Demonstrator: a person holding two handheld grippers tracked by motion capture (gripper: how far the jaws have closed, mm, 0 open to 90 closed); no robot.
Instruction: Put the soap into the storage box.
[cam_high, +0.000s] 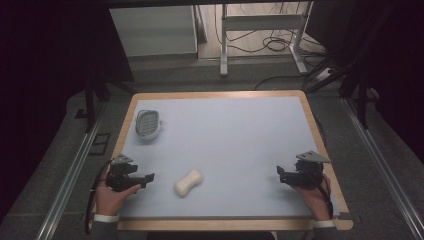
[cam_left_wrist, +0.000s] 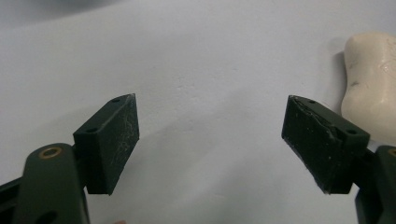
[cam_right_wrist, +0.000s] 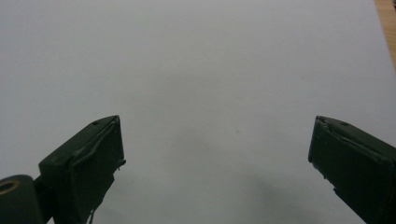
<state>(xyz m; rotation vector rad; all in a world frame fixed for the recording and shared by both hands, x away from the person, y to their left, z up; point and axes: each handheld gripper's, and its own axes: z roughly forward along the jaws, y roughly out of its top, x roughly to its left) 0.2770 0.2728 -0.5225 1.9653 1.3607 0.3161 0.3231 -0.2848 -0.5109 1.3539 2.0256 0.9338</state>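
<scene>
A cream, peanut-shaped soap bar (cam_high: 189, 182) lies on the pale blue mat near the front, left of centre. My left gripper (cam_high: 146, 181) rests low on the mat just left of the soap, open with nothing between its jaws; in the left gripper view (cam_left_wrist: 210, 135) the soap (cam_left_wrist: 371, 88) sits beyond the right jaw. A white soap dish with a grey slotted insert (cam_high: 148, 123) stands at the far left of the mat. My right gripper (cam_high: 281, 175) is held at the front right, open and empty, over bare mat (cam_right_wrist: 217, 154).
The wooden table edge (cam_high: 320, 135) frames the mat (cam_high: 235, 135). Beyond the table are a white metal stand (cam_high: 262, 25), floor cables (cam_high: 275, 45) and a white panel (cam_high: 155, 30). Metal rails (cam_high: 70, 175) run along both sides.
</scene>
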